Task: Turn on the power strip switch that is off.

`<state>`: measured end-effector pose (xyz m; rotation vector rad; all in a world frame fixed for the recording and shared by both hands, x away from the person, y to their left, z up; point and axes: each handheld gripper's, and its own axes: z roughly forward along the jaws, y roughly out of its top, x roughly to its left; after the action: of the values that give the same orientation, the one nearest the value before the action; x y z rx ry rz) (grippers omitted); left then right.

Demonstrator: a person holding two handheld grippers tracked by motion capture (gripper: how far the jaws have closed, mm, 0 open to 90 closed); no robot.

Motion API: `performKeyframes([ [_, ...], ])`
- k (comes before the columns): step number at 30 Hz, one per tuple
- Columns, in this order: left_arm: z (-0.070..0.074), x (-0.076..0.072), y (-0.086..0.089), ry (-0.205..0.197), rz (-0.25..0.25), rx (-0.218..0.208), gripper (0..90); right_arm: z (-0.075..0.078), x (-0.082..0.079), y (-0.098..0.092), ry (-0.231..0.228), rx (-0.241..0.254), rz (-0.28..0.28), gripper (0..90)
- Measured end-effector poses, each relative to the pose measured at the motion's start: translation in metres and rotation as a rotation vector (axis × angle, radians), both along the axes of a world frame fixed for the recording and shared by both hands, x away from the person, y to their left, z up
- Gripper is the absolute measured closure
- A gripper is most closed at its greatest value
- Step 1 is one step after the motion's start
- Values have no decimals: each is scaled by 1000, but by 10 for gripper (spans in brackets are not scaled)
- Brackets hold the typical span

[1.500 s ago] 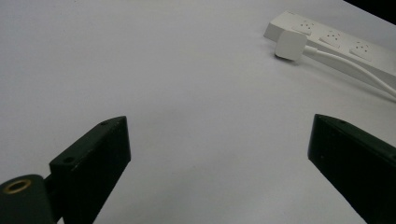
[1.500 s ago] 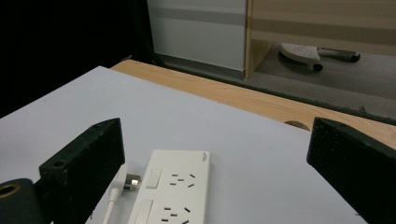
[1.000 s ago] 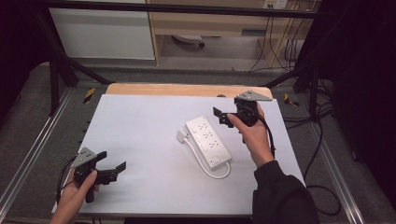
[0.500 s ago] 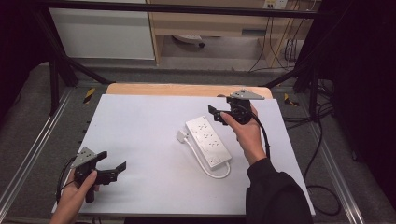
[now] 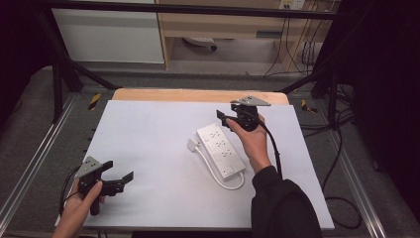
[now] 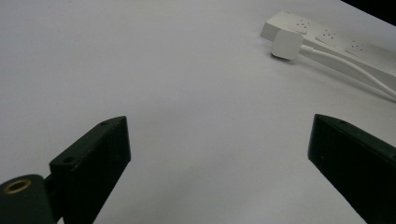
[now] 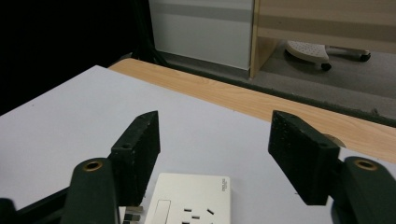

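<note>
White table (image 5: 148, 144) carried a power strip (image 5: 221, 149) lying diagonally, its far end just under the right tool (image 5: 232, 120), whose empty jaws had just been closing, while the left tool (image 5: 115, 180) waited well apart, spread wide.

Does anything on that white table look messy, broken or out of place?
Nothing looks damaged. The white power strip lies at a slant on the table, its cord looped alongside and its plug unplugged on the surface.
</note>
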<state>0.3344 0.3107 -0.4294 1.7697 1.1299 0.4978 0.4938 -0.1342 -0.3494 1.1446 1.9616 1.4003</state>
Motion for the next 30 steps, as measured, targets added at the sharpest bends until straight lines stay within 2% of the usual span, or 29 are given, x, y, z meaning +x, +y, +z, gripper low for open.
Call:
performKeyframes([
  [15,-1,0,0,4,-7,3,60,-19,10,17,28,-40,25,521],
  [23,-1,1,0,3,-8,6,60,-31,14,25,43,-65,39,677],
  [30,-1,1,0,3,-8,10,60,-39,16,33,59,-84,68,753],
])
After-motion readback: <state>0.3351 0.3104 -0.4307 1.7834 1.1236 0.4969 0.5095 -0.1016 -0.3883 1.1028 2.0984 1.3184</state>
